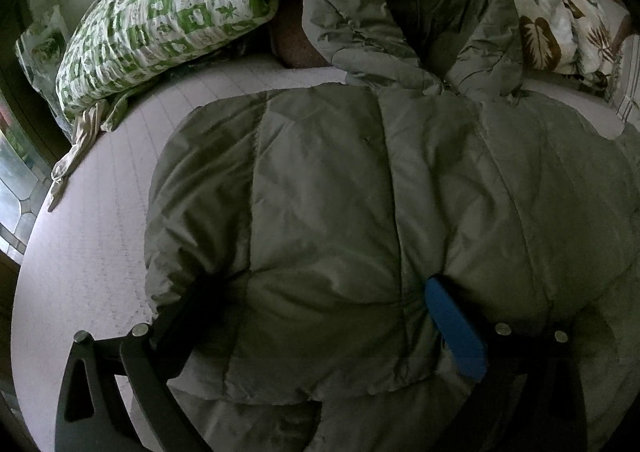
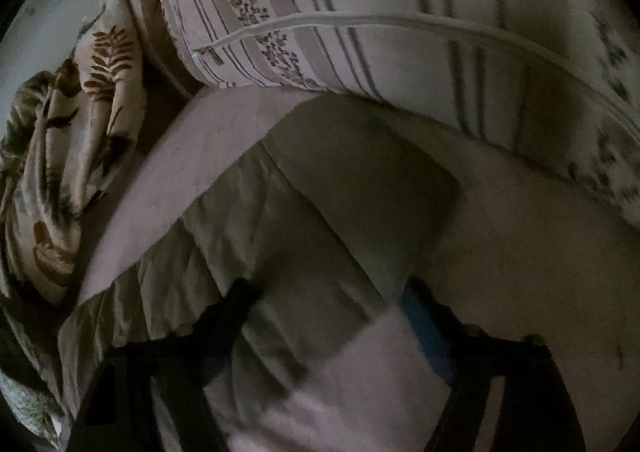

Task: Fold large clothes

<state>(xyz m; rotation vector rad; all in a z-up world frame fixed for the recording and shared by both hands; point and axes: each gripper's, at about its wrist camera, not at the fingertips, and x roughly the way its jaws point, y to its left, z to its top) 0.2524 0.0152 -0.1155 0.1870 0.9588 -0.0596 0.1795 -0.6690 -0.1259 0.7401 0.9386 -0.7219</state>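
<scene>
One padded olive jacket (image 1: 340, 192) lies spread on the bed (image 1: 88, 212), and I count two pillows: a green-patterned pillow (image 1: 160, 24) far ahead and to the left of my left tongs (image 1: 320, 300), and a striped pillow (image 2: 360, 12) ahead of my right tongs (image 2: 332, 304). One leaf-print quilt (image 1: 560, 28) is bunched beyond the jacket's hood (image 1: 400, 12).

My left tongs stand wide apart with a thick fold of the jacket bulging between them; its blue pad (image 1: 456, 332) presses the fabric, but I cannot tell whether they truly grip it. My right tongs are also spread, with the jacket's edge between them; that view is blurred, so I cannot tell if they hold it.
</scene>
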